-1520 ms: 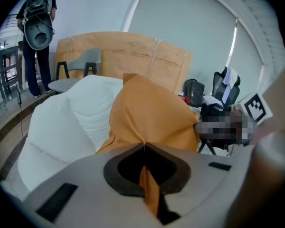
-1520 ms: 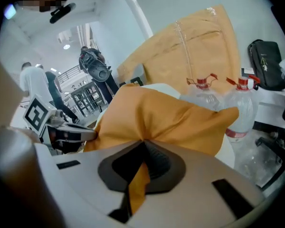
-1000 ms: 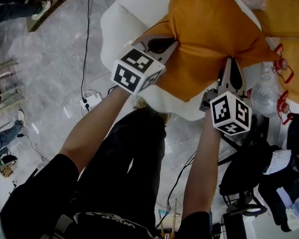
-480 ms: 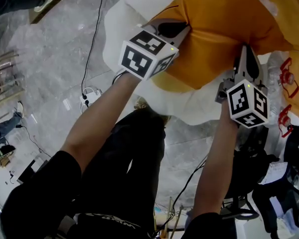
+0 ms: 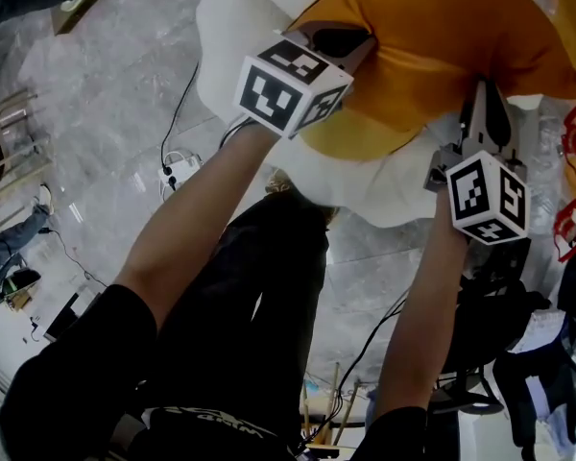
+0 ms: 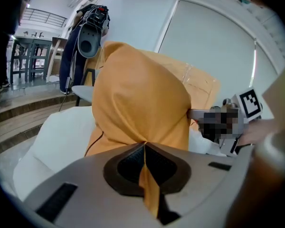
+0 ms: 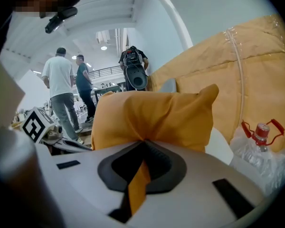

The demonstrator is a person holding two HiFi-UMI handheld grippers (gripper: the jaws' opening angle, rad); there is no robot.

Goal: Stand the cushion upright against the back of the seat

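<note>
**Both tools pinching cushion, cushion over the seat**

- Left tool (image 5: 341,41) (image 6: 145,148): jaws pressed together on a fold of orange fabric, and a strip of it runs down between the pads. It grips the cushion (image 5: 432,46) (image 6: 137,99) at its near left edge.
- Right tool (image 5: 487,99) (image 7: 143,148): same story, clamped on a fold at the near right edge, with fabric showing through the gap.
- The cushion (image 7: 152,115) hangs bunched between the two grips. In the left gripper view it rises tall and puckers toward the pinch point.
- It sits over the white seat (image 5: 240,27) (image 6: 57,137). White padding shows to its left and below its near edge in the head view. Can't tell whether its weight rests on the seat.
- Behind it is a second, larger orange cushion (image 7: 237,80) (image 6: 199,82) — clear plastic wrap on it, leaning at the back of the seat.
- Right of the seat is a clear water bottle (image 7: 256,146) with a red cap and red handle.
- The floor (image 5: 106,94) is grey marble, with a white power strip (image 5: 178,171) and its cable lying on it.
- Background of the right gripper view — two people (image 7: 61,89) standing, backs to the camera.
</note>
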